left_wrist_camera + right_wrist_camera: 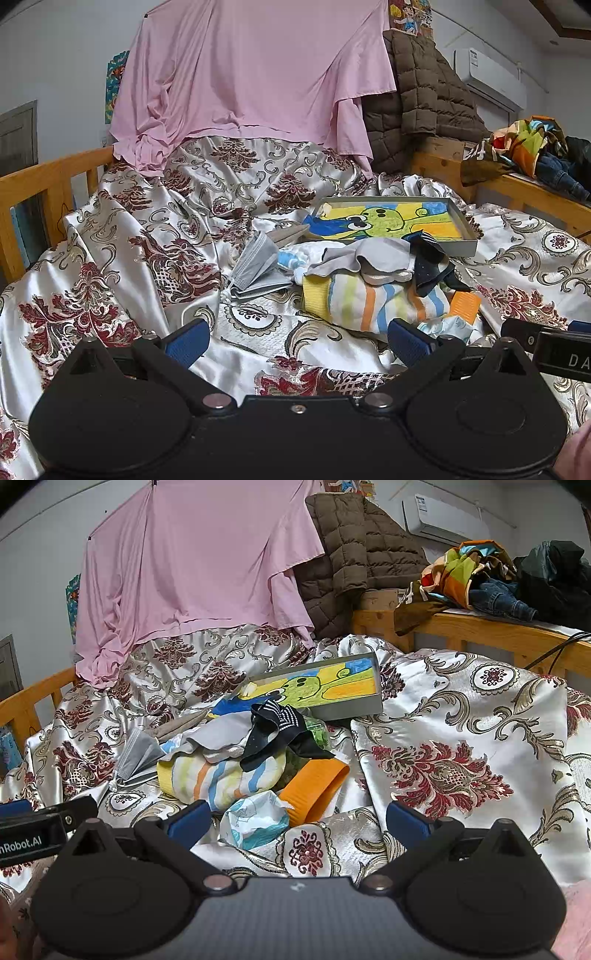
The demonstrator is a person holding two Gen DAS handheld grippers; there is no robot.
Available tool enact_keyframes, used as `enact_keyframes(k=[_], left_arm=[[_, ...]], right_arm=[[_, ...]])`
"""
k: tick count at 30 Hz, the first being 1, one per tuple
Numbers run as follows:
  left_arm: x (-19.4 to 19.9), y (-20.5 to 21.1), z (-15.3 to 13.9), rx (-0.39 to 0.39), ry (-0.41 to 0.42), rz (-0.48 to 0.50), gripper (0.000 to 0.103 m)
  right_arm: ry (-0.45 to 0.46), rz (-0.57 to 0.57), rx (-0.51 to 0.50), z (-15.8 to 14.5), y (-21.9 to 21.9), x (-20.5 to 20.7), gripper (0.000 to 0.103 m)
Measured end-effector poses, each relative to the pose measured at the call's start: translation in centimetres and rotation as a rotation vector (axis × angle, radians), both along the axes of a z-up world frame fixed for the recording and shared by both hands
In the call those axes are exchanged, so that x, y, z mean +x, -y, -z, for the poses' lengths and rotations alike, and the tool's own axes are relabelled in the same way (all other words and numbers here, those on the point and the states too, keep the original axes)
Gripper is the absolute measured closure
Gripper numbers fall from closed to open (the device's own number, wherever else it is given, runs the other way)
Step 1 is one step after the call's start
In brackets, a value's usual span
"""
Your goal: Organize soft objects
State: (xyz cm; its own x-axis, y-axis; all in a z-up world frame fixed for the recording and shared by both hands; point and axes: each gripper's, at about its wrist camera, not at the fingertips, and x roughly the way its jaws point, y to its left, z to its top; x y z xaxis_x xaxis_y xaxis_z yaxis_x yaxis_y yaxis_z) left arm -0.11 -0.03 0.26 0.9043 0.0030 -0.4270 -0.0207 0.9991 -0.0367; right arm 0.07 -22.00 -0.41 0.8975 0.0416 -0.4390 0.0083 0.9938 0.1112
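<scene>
Both the left gripper [295,341] and the right gripper [297,821] are hovering wide open and empty over the patterned bedspread [110,258], just short of the sock pile [229,771] lying in front of the shallow tray [354,705].

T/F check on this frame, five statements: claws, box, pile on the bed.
1. Both claws, left claw and right claw, are open and empty. True.
2. The shallow grey box with a cartoon lining is packed with socks. False: almost empty.
3. A dark blue dotted sock lies on top of the pile. True.
4. The grey face mask lies inside the box. False: on the bedspread, left of the pile.
5. The pink sheet lies folded beside the pile. False: it hangs behind.
</scene>
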Motion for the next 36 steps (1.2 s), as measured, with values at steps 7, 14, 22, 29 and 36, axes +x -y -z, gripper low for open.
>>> enact_keyframes(k=[7,14,22,29,36], left_arm=[[-0.01,0.02,-0.02,0.0,0.0,0.0,0.001],[-0.02,0.03,-0.02,0.0,0.0,-0.001,0.001],[-0.02,0.02,-0.02,0.0,0.001,-0.001,0.001],[0.0,0.03,0.02,0.0,0.001,-0.001,0.001],[0.0,0.03,0.02,0.001,0.002,-0.001,0.001]], right_arm=[[-0.001,0.0,0.001,0.03,-0.03,-0.02,0.0],[-0.001,0.0,0.001,0.04,-0.04,-0.04,0.0],[-0.001,0.0,0.002,0.04,-0.03,-0.03,0.0],[-0.001,0.0,0.002,0.06,-0.06,-0.04,0.0],[-0.005,-0.002,0.003,0.13,-0.3,0.05,0.0]])
